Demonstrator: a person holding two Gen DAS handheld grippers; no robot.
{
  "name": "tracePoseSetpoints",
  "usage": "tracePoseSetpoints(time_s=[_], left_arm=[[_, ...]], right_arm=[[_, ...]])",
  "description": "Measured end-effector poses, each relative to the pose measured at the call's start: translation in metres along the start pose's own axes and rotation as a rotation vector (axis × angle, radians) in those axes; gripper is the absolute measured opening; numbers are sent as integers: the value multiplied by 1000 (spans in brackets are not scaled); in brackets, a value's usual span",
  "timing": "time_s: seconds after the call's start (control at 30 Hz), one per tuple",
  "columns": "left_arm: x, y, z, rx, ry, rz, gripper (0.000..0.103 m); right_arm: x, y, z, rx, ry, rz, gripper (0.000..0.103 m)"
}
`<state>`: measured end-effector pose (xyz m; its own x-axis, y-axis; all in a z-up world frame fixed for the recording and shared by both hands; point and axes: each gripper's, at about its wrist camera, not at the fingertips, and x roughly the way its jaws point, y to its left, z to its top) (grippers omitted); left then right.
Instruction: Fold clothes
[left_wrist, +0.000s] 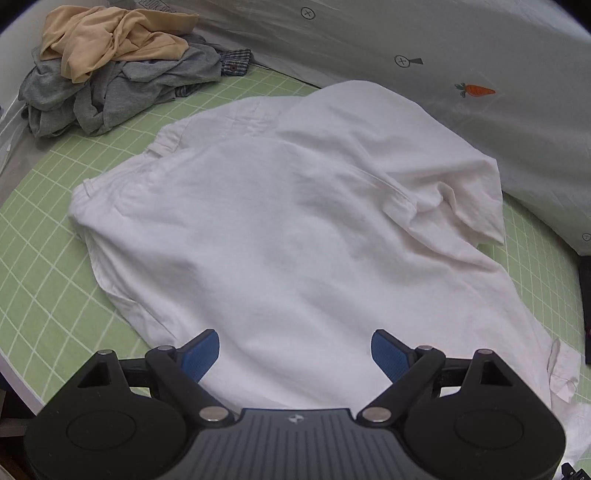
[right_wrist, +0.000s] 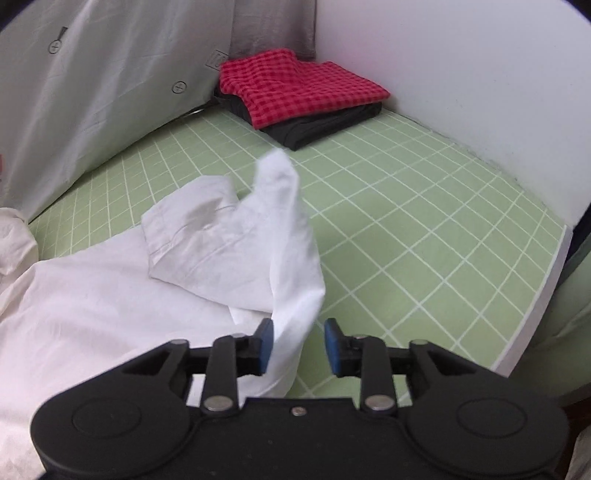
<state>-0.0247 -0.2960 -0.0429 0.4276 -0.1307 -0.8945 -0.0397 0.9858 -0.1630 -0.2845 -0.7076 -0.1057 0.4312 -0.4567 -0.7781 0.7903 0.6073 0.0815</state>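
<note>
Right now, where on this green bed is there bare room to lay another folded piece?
Bare green sheet lies between the white shirt and the red checked stack, toward the mattress edge. A narrower strip runs between the shirt and the unfolded pile. The middle is crowded by the spread shirt.

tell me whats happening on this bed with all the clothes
A person with a handheld gripper in each hand is folding a white shirt spread on the green checked sheet. The right gripper has a lifted flap of the shirt between its parted jaws, not pinched. The left gripper hovers open over the shirt's near edge. A crumpled pile of unfolded clothes waits at one corner; a red checked garment sits folded on a black one.
</note>
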Motion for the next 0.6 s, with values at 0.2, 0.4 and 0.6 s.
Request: tracePoseSetpoints(time_s=[0.2,0.4,0.6], left_arm=[[3,-41,-28,-28,2,-32,90],[2,-65,-49,-19,7,-14,90],[-3,-77,-51,-33,-5,31,90]], right_arm=[[-12,26,28,-315,-147,59,84],[29,80,39,-583,-98,225,84],[77,113,27,-763,-10,199,55]])
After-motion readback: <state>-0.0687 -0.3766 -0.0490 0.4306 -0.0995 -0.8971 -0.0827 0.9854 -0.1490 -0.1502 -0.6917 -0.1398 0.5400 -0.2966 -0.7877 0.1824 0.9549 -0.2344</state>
